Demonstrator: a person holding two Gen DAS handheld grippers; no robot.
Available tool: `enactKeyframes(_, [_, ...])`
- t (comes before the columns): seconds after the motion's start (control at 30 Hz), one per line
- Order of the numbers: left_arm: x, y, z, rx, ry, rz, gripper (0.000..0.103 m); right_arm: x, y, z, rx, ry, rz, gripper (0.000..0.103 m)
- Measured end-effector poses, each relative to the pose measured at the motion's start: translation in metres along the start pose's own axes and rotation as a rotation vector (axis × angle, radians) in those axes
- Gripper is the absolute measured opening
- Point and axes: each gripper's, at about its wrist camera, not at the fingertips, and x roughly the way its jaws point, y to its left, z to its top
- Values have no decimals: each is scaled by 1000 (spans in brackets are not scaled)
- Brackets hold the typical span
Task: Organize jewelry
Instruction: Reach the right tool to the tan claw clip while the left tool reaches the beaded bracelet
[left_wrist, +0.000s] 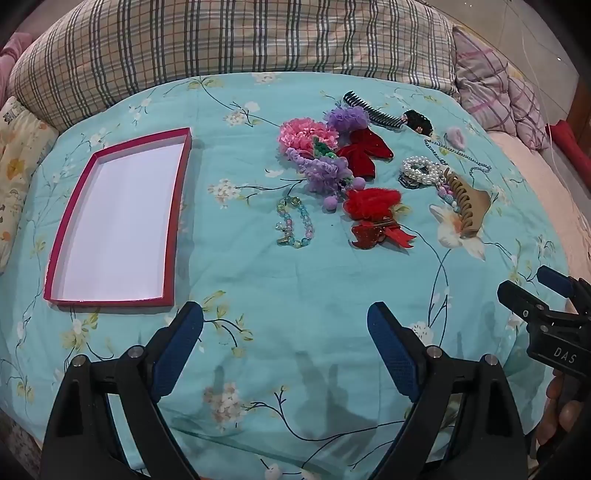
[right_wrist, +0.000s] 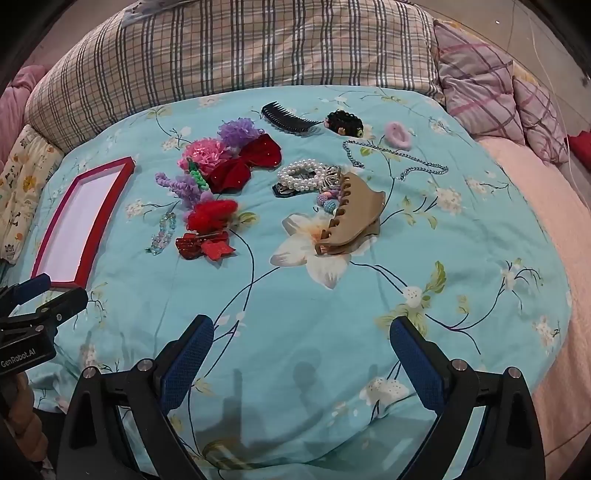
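1. the left gripper (left_wrist: 284, 321) hovers over the teal flowered bedspread (left_wrist: 258, 277) with its blue pads spread wide and nothing between them.
2. the right gripper (right_wrist: 301, 334) is likewise spread wide and empty, hanging over bare cloth.
3. the red-rimmed tray (left_wrist: 177, 206), white inside, lies ahead and to the left of the left gripper, its near edge just beyond the left finger; nothing is in it.
4. every piece still lies loose on the cloth, so as i judge it the sorting has not begun.
5. ahead of the left gripper and slightly right lies the clear bead bracelet (left_wrist: 293, 223), with the red hair bow (left_wrist: 376, 218) just beside it.
6. straight ahead of the right gripper sits the tan claw clip (right_wrist: 354, 218), the nearest piece to it; the pearl bracelet (right_wrist: 304, 175) touches its far end.
7. farther off are the pink and purple fabric flowers (right_wrist: 218, 147), the dark red bow (right_wrist: 247, 164), the black comb (right_wrist: 286, 116) and the blue chain (right_wrist: 399, 158).
8. all of these are left to move into the tray, presumably one by one.
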Motion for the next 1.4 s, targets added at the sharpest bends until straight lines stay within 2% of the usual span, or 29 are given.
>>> enactKeyframes(0.43, [6, -2, 3, 9, 4, -2, 92, 7, 3, 0, 12, -2, -6, 97])
enactKeyframes(0.7, [12, -5, 8, 15, 7, -14, 92, 6, -14, 2, 41, 3, 25, 97])
enactKeyframes(0.83, [18, -7, 13, 15, 14, -31, 92, 7, -22, 4, 56, -7, 14, 97])
enactKeyframes(0.93, [21, -8, 16, 13, 17, -59, 92, 10, -25, 8, 48, -4, -27, 97])
enactKeyframes(1.1, [28, -9, 23, 8, 17, -79, 92, 18, -38, 13, 78, -11, -29, 97])
enactKeyframes(1.4, [54, 12, 35, -42, 33, -69, 91, 31, -57, 27, 128, -12, -6, 96])
